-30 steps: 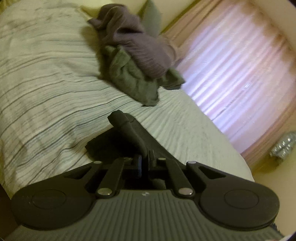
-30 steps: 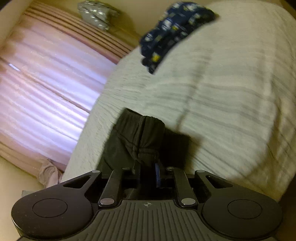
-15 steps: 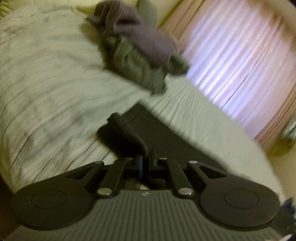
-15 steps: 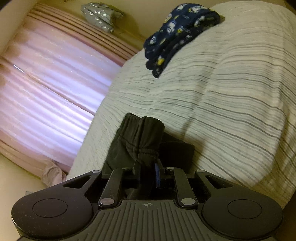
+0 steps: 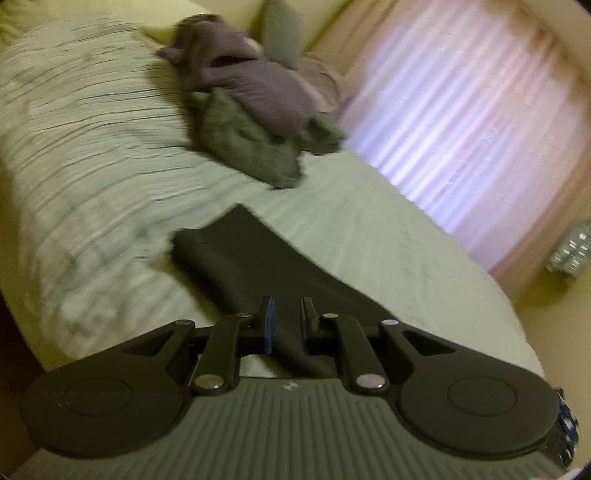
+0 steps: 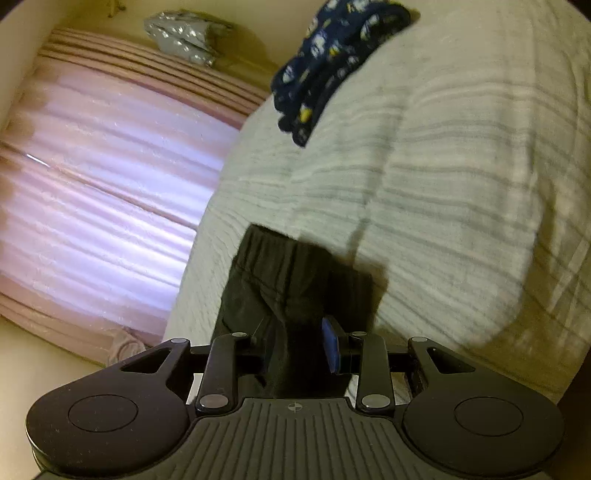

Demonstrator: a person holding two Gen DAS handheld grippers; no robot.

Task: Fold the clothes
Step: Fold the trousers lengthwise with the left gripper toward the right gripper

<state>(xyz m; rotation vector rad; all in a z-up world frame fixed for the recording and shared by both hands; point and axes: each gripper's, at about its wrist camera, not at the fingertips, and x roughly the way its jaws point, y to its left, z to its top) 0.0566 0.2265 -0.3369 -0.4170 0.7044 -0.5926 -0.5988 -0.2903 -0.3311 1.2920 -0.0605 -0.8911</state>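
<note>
A black garment (image 5: 258, 266) lies flat on the striped bedspread (image 5: 92, 147) in the left wrist view. My left gripper (image 5: 287, 321) is open just above its near end, jaws a little apart. In the right wrist view the same black garment, with an elastic waistband (image 6: 280, 269), lies on the bed. My right gripper (image 6: 295, 350) is open, with cloth lying loosely between the jaws.
A pile of purple (image 5: 258, 81) and green (image 5: 243, 147) clothes lies further up the bed. A dark blue patterned garment (image 6: 332, 62) lies at the far bed edge. Pink curtains (image 5: 461, 140) hang beside the bed. A silver packet (image 6: 184, 33) lies on the floor.
Both grippers have opened and let go of the black garment. It was bunched and lifted, and now lies flat on the bed. Both views are blurred by motion.
</note>
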